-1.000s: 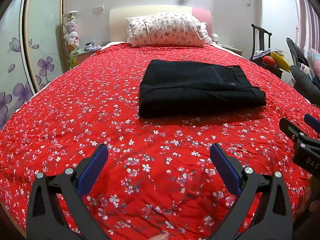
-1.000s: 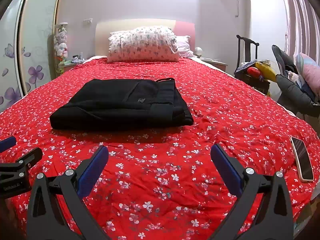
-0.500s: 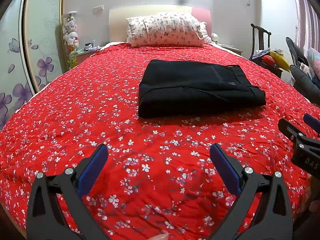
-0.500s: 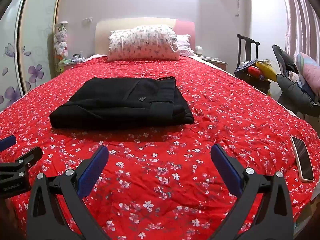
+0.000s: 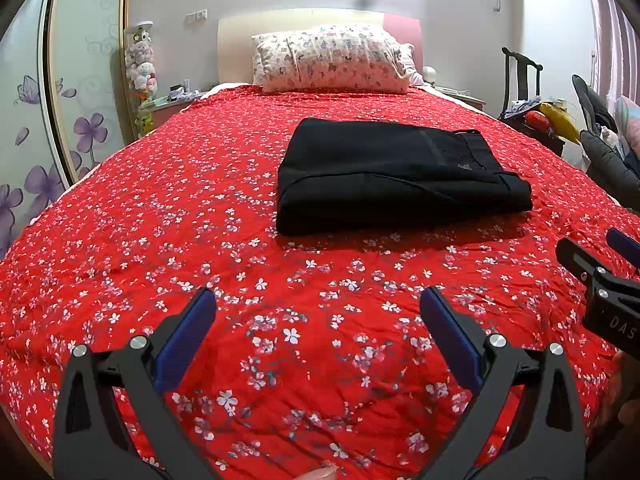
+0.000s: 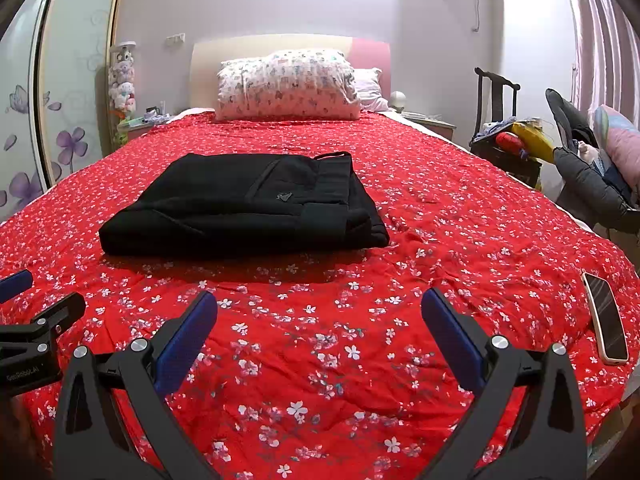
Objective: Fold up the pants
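Nothing has shifted since a second ago — folded black pants (image 5: 400,176) lie mid-bed on the red flowered bedspread (image 5: 160,240), well ahead of both grippers. Left gripper (image 5: 318,312) and right gripper (image 6: 319,314) hover with jaws spread, empty. Patterned pillow (image 6: 286,84) against the headboard (image 6: 208,64); phone (image 6: 606,316) at the bed's right edge.

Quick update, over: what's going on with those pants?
Left gripper open, right gripper open, both empty. Black pants folded on bed. Phone aside, nothing blocking.

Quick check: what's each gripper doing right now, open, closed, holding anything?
Left gripper: open, holding nothing, above the bedspread.
Right gripper: open, holding nothing, short of the folded pants.
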A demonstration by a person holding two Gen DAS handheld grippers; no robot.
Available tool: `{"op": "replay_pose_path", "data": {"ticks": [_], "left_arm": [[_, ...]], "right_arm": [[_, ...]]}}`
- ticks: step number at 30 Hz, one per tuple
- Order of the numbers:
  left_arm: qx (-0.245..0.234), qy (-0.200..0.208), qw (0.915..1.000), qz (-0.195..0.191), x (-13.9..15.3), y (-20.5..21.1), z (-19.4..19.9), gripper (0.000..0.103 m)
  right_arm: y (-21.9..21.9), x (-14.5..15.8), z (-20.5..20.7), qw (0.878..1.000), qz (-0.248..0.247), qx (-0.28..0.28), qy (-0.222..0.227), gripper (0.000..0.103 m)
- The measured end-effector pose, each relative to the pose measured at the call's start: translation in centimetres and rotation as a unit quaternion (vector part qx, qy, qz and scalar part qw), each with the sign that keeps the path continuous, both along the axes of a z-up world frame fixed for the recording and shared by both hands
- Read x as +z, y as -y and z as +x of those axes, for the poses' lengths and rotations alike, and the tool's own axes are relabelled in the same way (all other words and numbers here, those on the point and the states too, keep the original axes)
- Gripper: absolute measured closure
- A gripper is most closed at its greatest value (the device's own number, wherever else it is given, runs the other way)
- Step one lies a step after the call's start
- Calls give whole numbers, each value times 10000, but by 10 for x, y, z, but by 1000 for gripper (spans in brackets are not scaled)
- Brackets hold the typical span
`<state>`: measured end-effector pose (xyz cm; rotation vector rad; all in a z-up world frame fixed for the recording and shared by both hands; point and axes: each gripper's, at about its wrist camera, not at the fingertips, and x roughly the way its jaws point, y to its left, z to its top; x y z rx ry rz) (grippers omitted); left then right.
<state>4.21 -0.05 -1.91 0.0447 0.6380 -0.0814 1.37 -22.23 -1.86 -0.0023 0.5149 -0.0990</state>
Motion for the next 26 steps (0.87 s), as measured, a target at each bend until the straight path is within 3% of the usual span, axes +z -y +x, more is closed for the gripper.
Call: {"op": "replay_pose_path", "data": {"ticks": [26], "left_arm": [[-20,-81,10000,-42,-2,-4,5,2]], "right_arm": [[2,-5,3,10000,-11,52,-59,1]]}}
